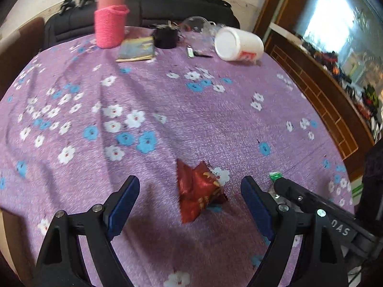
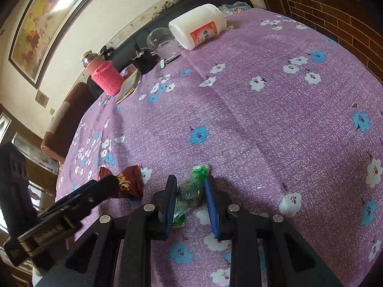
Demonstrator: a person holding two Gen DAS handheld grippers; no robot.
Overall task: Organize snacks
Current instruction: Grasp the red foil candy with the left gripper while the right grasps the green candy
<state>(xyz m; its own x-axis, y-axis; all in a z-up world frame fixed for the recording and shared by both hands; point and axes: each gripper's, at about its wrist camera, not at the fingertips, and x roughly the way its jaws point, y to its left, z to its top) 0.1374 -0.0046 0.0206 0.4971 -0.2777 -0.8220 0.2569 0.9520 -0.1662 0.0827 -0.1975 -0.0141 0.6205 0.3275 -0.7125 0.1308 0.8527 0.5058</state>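
Note:
A red snack packet (image 1: 199,190) lies on the purple flowered tablecloth (image 1: 167,110), between the wide-open fingers of my left gripper (image 1: 191,186), touching neither. It also shows in the right wrist view (image 2: 128,183), partly behind the left gripper's finger (image 2: 105,186). My right gripper (image 2: 190,183) has its blue pads around a green-and-clear snack packet (image 2: 191,189) that rests on the tablecloth (image 2: 263,110); the pads look closed against it. A green corner of that packet (image 1: 275,175) shows in the left wrist view beside the right gripper's finger (image 1: 287,186).
At the table's far side stand a pink bottle in a knitted sleeve (image 1: 110,19), a booklet (image 1: 136,49), a black container (image 1: 166,37), a clear cup (image 2: 161,40) and a white jar on its side (image 1: 235,44). A wooden cabinet (image 1: 323,100) borders the right edge.

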